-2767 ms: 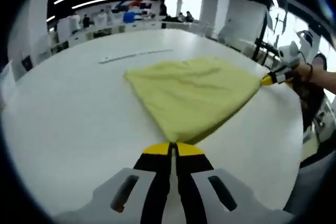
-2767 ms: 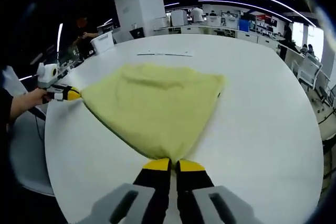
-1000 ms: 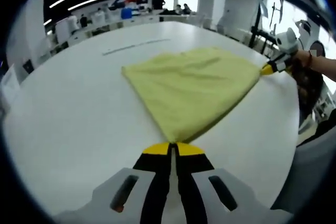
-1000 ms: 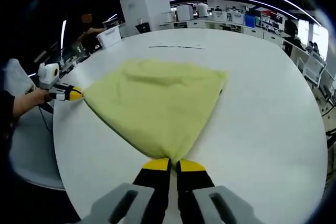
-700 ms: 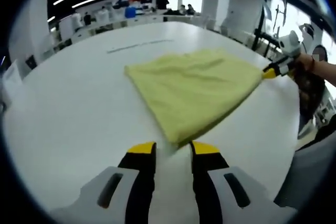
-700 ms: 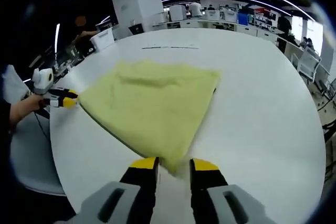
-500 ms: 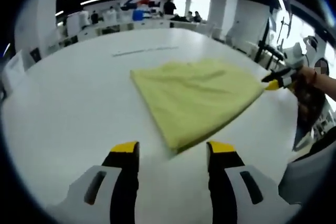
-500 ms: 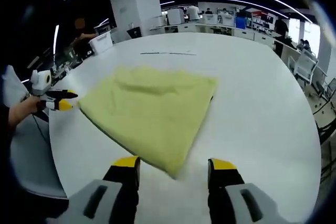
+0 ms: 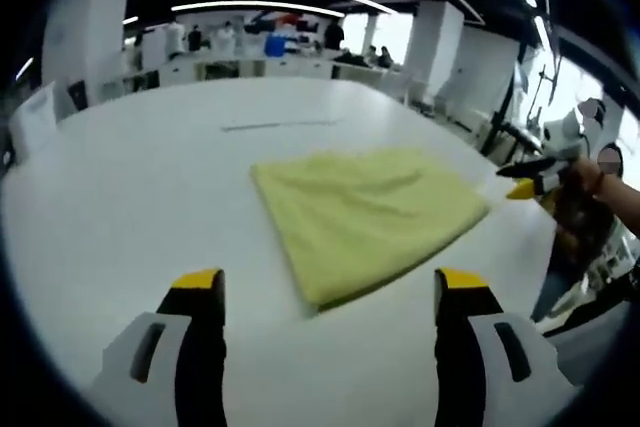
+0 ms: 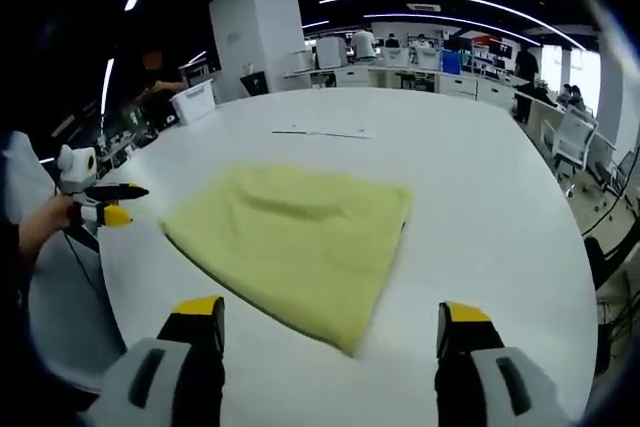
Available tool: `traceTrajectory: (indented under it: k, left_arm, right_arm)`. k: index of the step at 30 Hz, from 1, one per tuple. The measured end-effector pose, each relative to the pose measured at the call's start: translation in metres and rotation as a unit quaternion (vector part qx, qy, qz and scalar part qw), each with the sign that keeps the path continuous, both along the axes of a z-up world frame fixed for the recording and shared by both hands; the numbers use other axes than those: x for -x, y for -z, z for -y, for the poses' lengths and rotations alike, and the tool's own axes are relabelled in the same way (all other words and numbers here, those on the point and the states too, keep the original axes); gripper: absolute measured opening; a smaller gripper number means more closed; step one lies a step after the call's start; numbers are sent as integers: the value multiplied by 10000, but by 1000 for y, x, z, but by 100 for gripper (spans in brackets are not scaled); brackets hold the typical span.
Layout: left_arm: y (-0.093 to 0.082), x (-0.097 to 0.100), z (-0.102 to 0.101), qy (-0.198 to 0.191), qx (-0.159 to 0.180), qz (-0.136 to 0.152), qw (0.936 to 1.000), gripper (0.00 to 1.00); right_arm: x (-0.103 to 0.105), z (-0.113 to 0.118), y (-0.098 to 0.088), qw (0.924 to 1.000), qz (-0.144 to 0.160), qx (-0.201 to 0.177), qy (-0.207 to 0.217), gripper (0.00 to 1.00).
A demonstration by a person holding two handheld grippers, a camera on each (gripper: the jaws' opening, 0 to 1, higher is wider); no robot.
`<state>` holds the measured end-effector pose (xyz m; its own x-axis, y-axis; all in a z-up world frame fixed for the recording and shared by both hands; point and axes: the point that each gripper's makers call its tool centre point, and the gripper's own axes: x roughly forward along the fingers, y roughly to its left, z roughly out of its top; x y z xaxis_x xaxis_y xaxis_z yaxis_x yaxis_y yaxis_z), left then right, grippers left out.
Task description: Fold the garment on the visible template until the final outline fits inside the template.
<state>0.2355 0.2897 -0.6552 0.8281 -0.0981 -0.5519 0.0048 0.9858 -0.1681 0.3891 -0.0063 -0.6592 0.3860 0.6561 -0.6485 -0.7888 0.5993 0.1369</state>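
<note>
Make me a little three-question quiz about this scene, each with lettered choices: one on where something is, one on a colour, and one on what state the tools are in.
1. Where does the garment lie?
A. Flat on the white table
B. Hanging off a chair
C. Held up in the air

2. What colour is the garment?
A. Red
B. Pale yellow
C. Dark blue

3. How does the left hand-held gripper stand?
A. Shut on the cloth
B. Shut on nothing
C. Open, jaws wide apart and clear of the cloth

Answers:
1. A, the cloth rests spread on the tabletop, with bare table all round it in both views.
2. B, it reads pale yellow in the left gripper view and in the right gripper view.
3. C, its two yellow-tipped jaws stand far apart with the cloth's near corner ahead of them, untouched; the right hand-held gripper is open likewise.
</note>
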Motion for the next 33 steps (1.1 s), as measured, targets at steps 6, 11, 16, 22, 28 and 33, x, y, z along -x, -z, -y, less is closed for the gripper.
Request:
traceTrajectory:
  k: [6,11,16,22,28,33]
  left_arm:
    - [-21,3,7,35,-2,132,9999,93]
    - [-39,7,13,21,24,303,9995,99]
    - [-54,12,20,-19,118,452,9989,99]
    - [-58,19,25,3,47,441,9990,99]
    - [-56,26,29,-3,-18,337,9994,99]
    - [-50,31,29,-41,-10,234,9997,99]
  right_arm:
    - [9,-7,-18,9999,98,-88,-89,99]
    - [22,-9,-29,9997,109,-169,-170,100]
    - [37,-10,-36,9994,105,-225,-221,100]
    - [52,-12,-42,9989,289,-142,-345,99]
    - [58,-12,-49,9985,373,-227,-320,99]
    - [60,-10,-48,9984,425,-198,-324,99]
